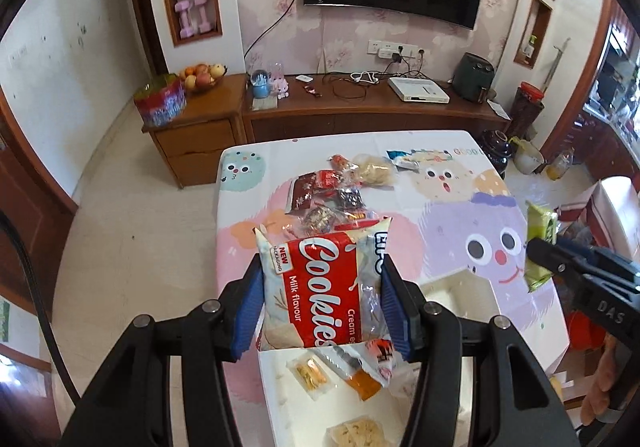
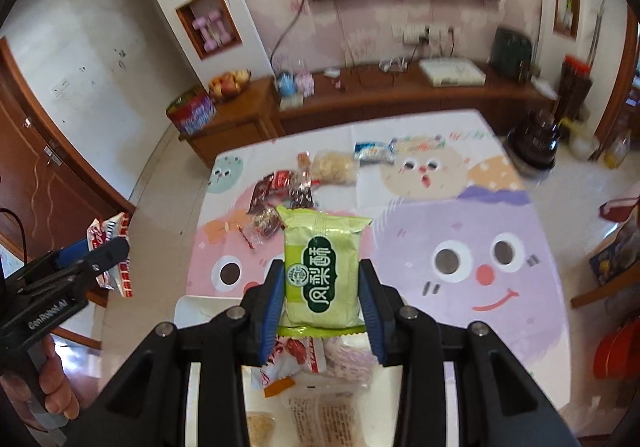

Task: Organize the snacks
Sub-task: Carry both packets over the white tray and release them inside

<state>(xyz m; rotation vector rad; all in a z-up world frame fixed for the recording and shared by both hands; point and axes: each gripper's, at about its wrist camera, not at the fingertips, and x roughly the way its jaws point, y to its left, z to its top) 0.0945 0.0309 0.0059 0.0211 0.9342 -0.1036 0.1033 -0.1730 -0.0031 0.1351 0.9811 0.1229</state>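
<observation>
My left gripper [image 1: 322, 299] is shut on a red and white cookies packet [image 1: 316, 287], held above the near left part of the table. My right gripper [image 2: 322, 303] is shut on a light green pastry packet [image 2: 322, 271], held above the near middle of the table. The right gripper also shows in the left wrist view [image 1: 540, 251] with its green packet [image 1: 540, 235]. The left gripper also shows in the right wrist view [image 2: 108, 251] with the cookies packet [image 2: 114, 247]. A white tray [image 1: 460, 289] with several small snacks [image 1: 344, 365] lies under both grippers.
A pile of small wrapped snacks [image 1: 332, 195] lies on the cartoon tablecloth [image 1: 460, 199] at the far middle, with a pale puffed snack bag [image 1: 376, 169] and a blue-white packet [image 1: 402, 159] behind it. A wooden TV cabinet [image 1: 360, 111] stands beyond the table.
</observation>
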